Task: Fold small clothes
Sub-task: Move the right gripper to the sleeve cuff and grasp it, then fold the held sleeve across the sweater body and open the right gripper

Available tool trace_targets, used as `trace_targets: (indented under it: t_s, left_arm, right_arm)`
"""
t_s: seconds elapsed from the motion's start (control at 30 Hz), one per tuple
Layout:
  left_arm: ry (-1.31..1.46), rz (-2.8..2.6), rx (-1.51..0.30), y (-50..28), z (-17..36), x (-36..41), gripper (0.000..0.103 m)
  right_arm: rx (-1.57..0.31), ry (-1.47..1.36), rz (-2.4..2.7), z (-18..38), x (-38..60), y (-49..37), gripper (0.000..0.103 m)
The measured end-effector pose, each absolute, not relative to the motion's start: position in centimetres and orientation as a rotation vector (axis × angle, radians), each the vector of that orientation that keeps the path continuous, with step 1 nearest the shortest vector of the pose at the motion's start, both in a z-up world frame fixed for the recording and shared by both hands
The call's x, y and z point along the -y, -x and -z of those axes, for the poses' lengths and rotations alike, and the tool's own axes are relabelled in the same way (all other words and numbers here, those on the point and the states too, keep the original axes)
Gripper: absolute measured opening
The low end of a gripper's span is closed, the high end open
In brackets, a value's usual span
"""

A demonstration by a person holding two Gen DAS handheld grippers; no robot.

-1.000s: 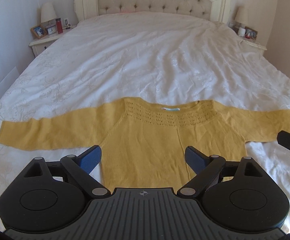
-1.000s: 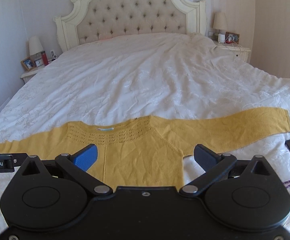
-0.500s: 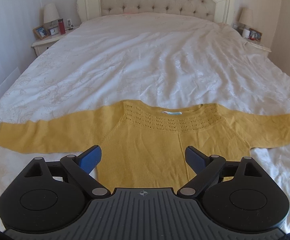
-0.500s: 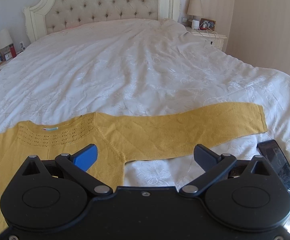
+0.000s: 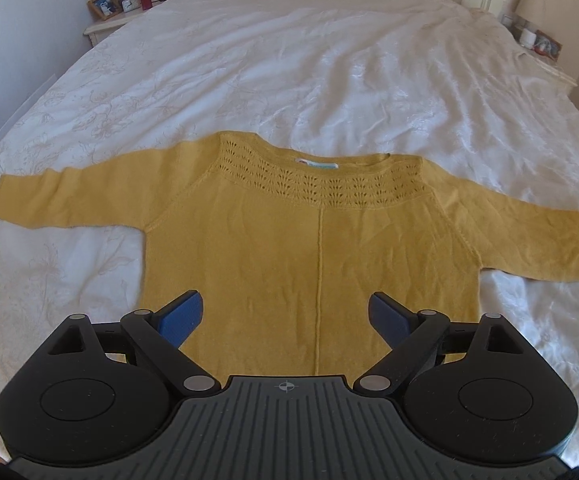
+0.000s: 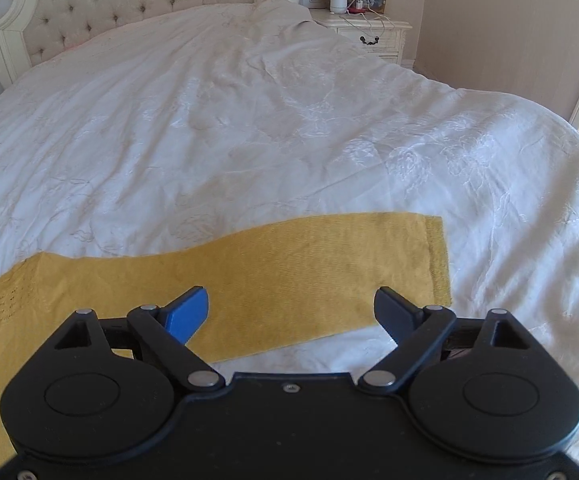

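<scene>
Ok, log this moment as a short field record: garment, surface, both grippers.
garment: mustard-yellow knitted sweater, spread flat, unfolded, sleeves out sideways
surface: white embroidered bedspread
left gripper: open, over the sweater's body, holding nothing
right gripper: open, over the right sleeve near its cuff, holding nothing
folding: not yet begun

Both the left gripper [image 5: 285, 316] and the right gripper [image 6: 291, 314] are held low with jaws spread wide, apparently gripping nothing.
</scene>
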State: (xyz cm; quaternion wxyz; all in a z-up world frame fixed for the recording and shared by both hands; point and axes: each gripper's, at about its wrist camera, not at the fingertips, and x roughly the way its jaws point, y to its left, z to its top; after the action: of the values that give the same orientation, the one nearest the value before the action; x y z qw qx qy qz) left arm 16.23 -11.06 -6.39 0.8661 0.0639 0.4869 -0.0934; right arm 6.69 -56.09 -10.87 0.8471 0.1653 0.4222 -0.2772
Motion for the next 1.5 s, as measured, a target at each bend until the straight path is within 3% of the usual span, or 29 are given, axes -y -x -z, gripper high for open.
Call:
trace_targets:
  t_s: [0.33, 0.67, 0.7, 0.8, 0.87, 0.9, 1.17, 1.5]
  left_arm:
    - [-0.145, 0.116, -1.076, -15.4, 7.3, 15.4, 0.091]
    - [-0.193, 0.122, -1.106, -15.4, 7.4, 18.1, 0.091]
    - [-0.194, 0.121, -1.108, -15.4, 7.5, 18.1, 0.091]
    - [-0.193, 0.119, -1.121, -15.6, 7.8, 18.0, 0.091]
    - [-0.189, 0.120, -1.130, -15.8, 8.0, 17.7, 0.091]
    - [-0.186, 0.122, -1.134, -15.9, 8.1, 17.6, 0.091]
    - [-0.165, 0.150, -1.129, -16.7, 8.5, 15.5, 0.091]
    - [-0.131, 0.160, -1.126, -19.4, 8.9, 8.7, 0.091]
  right_arm:
    - [-1.012, -0.394, 0.590, 14.9, 67.3, -6.2, 0.091]
    - [-1.032, -0.537, 0.505, 18.9, 70.2, -5.8, 0.092]
    - [-1.024, -0.552, 0.503, 18.9, 70.2, -5.7, 0.090]
    - [-1.003, -0.592, 0.484, 18.8, 70.4, -5.2, 0.068]
    - [-0.998, -0.604, 0.467, 18.3, 70.1, -5.1, 0.045]
    - [-0.994, -0.610, 0.456, 17.9, 69.8, -5.1, 0.012]
    - [-0.922, -0.582, 0.315, 12.0, 64.6, -8.0, 0.011]
    - [-0.810, -0.626, 0.011, 4.9, 50.5, -17.4, 0.011]
